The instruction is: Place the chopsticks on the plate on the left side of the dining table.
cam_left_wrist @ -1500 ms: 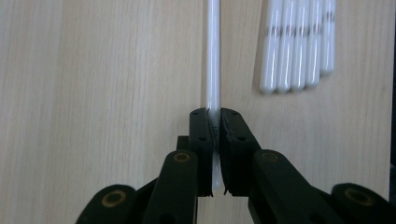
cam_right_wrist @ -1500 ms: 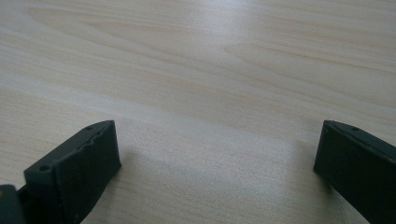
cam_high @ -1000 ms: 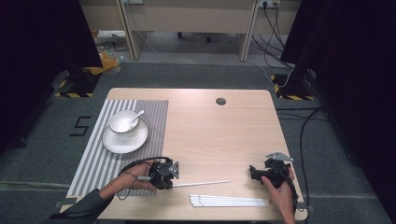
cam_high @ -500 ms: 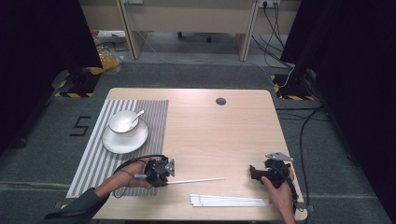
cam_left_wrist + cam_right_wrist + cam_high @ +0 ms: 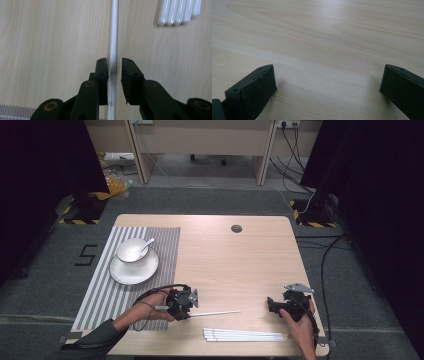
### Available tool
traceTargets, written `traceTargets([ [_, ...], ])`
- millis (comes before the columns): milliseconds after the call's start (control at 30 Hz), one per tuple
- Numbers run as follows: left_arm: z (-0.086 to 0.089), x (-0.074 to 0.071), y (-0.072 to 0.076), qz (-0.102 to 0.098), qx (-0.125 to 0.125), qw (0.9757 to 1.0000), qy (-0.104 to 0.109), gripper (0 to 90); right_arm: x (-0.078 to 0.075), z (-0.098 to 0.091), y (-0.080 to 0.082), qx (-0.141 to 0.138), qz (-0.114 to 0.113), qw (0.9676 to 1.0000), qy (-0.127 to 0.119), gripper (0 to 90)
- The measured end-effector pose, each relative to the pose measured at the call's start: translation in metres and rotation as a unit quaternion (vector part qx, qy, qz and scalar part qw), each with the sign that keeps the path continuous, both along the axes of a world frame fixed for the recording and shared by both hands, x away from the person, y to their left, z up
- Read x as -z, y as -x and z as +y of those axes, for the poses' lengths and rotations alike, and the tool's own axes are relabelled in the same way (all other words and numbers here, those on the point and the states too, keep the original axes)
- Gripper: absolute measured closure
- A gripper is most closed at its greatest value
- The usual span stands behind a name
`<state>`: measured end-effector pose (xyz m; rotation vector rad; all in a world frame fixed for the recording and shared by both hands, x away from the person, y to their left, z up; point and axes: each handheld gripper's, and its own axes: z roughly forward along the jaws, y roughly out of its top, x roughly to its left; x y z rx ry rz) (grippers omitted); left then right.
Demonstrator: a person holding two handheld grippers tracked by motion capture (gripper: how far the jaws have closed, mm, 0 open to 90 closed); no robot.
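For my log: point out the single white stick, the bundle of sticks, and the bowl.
single white stick (image 5: 113,37), left gripper view, mid-shaft.
bundle of sticks (image 5: 245,335), high view, middle.
bowl (image 5: 131,251), high view, inside.

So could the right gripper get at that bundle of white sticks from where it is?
Probably yes. The right gripper is open, holds nothing, and sits just beyond the bundle of white sticks, with bare table between them.

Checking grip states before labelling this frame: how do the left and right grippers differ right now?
The left gripper has its jaws narrowed around a white stick, with a slight gap on one side; the right gripper is wide open with bare table between them. In the high view, both sit low near the table's front edge.
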<state>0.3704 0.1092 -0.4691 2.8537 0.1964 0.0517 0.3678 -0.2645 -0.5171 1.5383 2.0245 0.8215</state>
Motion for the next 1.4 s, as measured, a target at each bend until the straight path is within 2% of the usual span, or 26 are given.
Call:
traceTargets([
  [233,-0.016,-0.002,-0.002,0.004,0.005,1.0,-0.005,74.2,0.0,0.0,0.0,0.0,0.0,1.0,0.0,0.3],
  [500,-0.031,-0.003,-0.004,0.005,-0.004,0.9999,-0.009,73.3,0.0,0.0,0.0,0.0,0.0,1.0,0.0,0.3],
  [567,-0.035,-0.002,-0.006,0.005,-0.004,0.9998,-0.017,73.4,0.0,0.0,0.0,0.0,0.0,1.0,0.0,0.3],
  [833,-0.043,-0.001,-0.007,0.008,-0.006,0.9998,-0.016,74.2,0.0,0.0,0.0,-0.001,0.0,1.0,0.0,0.3],
  [933,-0.048,0.001,-0.008,0.014,-0.006,0.9997,-0.021,75.0,0.0,0.0,0.0,-0.001,0.0,1.0,0.0,0.3],
  [1400,-0.056,0.005,-0.011,0.015,0.002,0.9992,-0.037,76.7,0.0,0.0,0.0,-0.001,0.0,1.0,0.0,0.3],
])
